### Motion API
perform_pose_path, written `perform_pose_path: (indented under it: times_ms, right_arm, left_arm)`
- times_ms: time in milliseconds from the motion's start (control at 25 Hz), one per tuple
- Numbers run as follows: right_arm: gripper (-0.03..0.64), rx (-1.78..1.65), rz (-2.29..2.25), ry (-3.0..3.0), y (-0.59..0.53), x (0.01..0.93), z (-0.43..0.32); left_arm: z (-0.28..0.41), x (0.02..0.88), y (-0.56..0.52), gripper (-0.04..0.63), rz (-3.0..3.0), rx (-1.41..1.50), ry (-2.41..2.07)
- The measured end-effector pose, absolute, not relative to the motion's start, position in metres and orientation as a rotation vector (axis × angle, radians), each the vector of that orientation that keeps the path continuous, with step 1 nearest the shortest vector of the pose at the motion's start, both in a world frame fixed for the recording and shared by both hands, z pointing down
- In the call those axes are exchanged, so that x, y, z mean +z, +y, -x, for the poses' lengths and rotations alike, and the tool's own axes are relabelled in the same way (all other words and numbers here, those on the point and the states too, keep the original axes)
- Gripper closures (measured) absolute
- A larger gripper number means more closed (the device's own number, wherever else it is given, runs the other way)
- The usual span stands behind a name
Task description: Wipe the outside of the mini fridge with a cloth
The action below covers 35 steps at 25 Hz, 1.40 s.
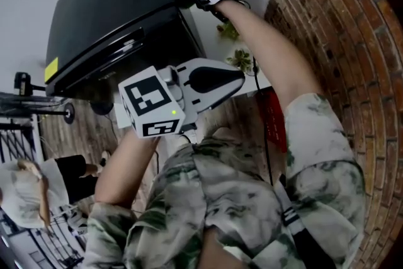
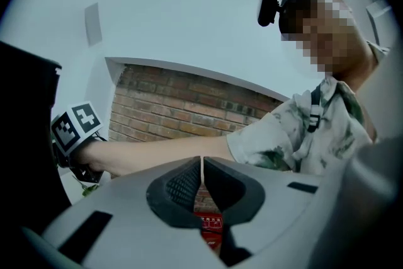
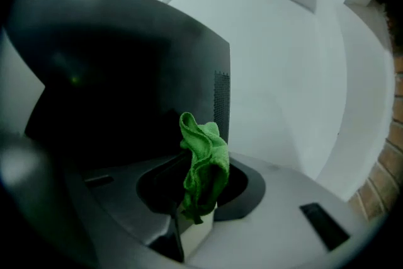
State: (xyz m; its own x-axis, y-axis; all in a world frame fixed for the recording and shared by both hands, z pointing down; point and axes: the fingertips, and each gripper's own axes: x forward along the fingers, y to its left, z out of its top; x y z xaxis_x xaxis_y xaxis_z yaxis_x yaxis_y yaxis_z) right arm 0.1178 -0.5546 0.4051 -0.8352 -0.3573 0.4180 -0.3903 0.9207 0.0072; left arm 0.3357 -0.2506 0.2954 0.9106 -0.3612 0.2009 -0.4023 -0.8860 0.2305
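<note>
Through the right gripper view I see the right gripper (image 3: 198,198) with its fingers pinching a crumpled green cloth (image 3: 203,160), which stands up above the fingertips. The black mini fridge (image 3: 126,72) fills the space just beyond and to the left of those fingers, and a strip of vent grille (image 3: 220,97) runs down its edge behind the cloth. I cannot tell from this view whether cloth and fridge touch. The head view adds that the cloth sits at the fridge's far upper corner, with the arm stretched out to it. The left gripper view shows the left gripper (image 2: 201,183) with its fingers pressed together on nothing. Only there, past those fingertips, do I see a red printed box (image 2: 211,227) and a brick wall (image 2: 189,104). The head view shows this gripper held low, near the person's body and well apart from the fridge. The floor (image 1: 75,129) is wood planking, the walls beyond the fridge are white, and a second person (image 1: 31,189) is at the lower left.
</note>
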Motion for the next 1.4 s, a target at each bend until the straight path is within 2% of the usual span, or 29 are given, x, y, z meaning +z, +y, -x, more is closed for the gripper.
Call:
perform_pose_path:
  times_ms: [360, 560, 840, 1120, 1400]
  right_arm:
    - [0.523, 0.233, -0.526, -2.544, -0.544, 0.497, -0.124]
    - [0.523, 0.274, -0.534, -2.514, -0.542, 0.519, -0.129]
    - [0.523, 0.202, -0.556, -2.603, -0.545, 0.469, -0.14]
    - [0.523, 0.068, -0.557, -2.77, -0.53, 0.375, -0.141]
    - [0.523, 0.018, -0.549, -2.83, -0.509, 0.333, -0.143]
  left_arm:
    - [-0.331, 0.302, -0.249, 0.566, -2.793, 0.212, -0.573]
    - [-0.327, 0.304, -0.249, 0.566, -2.788, 0.2, -0.563]
    - [-0.329, 0.302, -0.244, 0.566, -2.796, 0.173, -0.543]
    - [-0.334, 0.303, -0.237, 0.566, -2.802, 0.164, -0.51]
    - [-0.336, 0.31, -0.234, 0.566, -2.79, 0.166, -0.49]
